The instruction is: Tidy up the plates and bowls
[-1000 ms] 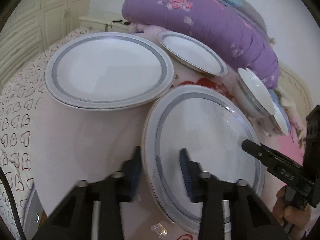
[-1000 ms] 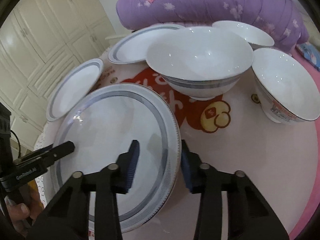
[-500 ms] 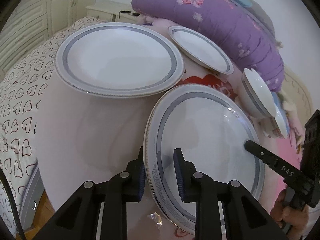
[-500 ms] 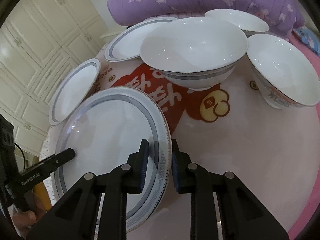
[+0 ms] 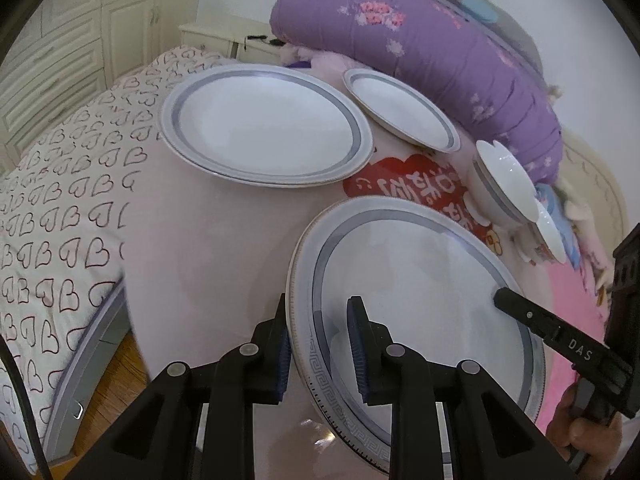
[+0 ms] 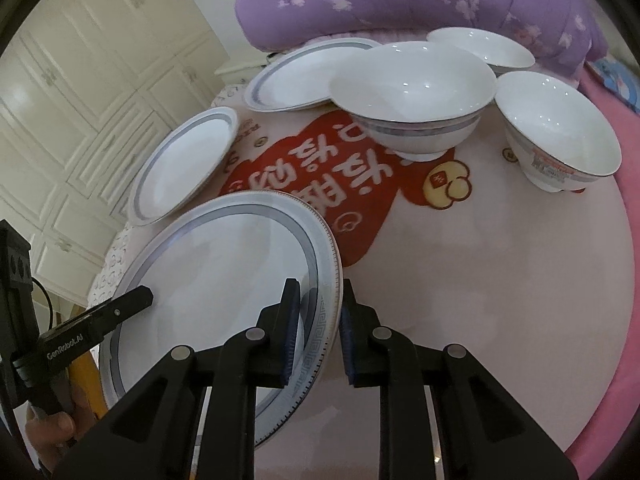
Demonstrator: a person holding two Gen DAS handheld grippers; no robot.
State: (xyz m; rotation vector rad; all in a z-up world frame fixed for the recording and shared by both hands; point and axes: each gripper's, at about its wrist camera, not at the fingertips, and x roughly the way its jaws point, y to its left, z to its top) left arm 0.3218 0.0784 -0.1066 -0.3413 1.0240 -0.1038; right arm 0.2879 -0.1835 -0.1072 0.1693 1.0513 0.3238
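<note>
Left tool (image 5: 318, 346) clamped on the near plate's (image 5: 420, 300) left rim, right tool (image 6: 318, 338) just closed onto its right rim, plate tilted above the pink bed cover (image 6: 500, 280), second large plate (image 5: 264, 128), small plate (image 5: 402, 110) and bowls (image 6: 412, 92) lying beyond

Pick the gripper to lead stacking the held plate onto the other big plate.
Left, likely: shut on the held plate's rim, with the other big plate straight ahead. Right, jaws just closed on the opposite rim, faces the bowls.

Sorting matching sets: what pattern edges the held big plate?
Grey band, Greek-key rim on the large white plate; right wrist view.
</note>
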